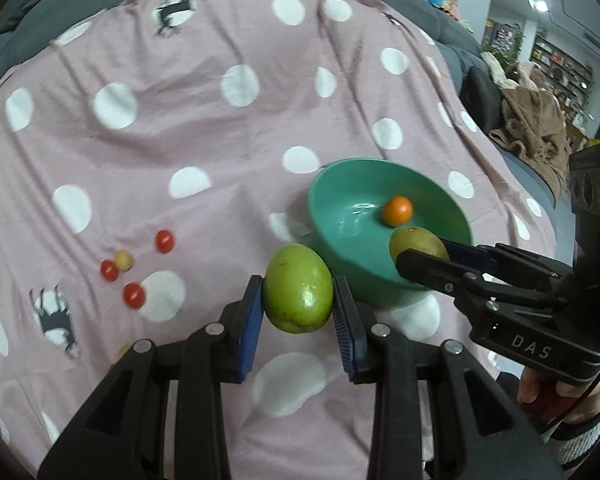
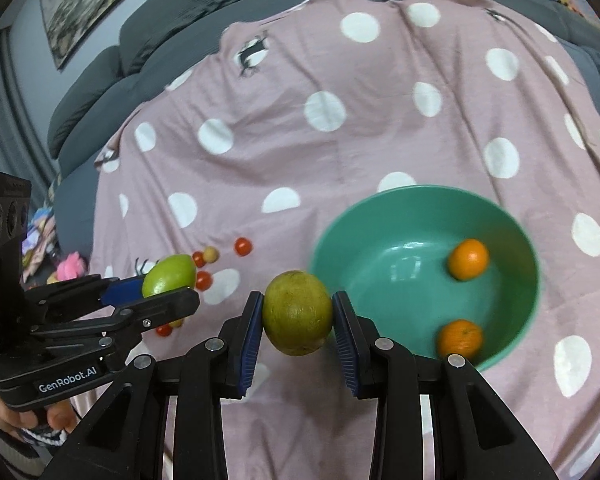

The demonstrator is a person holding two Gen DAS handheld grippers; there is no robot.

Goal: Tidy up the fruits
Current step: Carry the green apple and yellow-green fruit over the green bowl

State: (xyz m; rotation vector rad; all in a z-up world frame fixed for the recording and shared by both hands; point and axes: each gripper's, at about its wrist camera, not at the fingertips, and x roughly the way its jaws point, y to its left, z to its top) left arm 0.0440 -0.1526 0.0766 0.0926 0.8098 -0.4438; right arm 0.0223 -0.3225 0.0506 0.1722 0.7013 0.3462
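Starting at the left of the pink dotted blanket (image 1: 204,128), we see a cluster of red cherry tomatoes (image 1: 165,241) with one small yellowish fruit (image 1: 123,260) among them, lying loose on the cloth towards its left edge. Next comes our left gripper (image 1: 298,300), its blue pads narrowed onto a bright green fruit (image 1: 298,288) and pressing both its sides, lifted clear of the blanket just beside the near-left wall of the teal bowl (image 1: 332,200). Our right gripper (image 2: 298,312) has its pads drawn in the same way onto a duller olive-green fruit (image 2: 298,312); in the left wrist view it hangs over the bowl's near rim. Inside the bowl, towards the right, two small oranges (image 2: 468,259) lie apart from each other.
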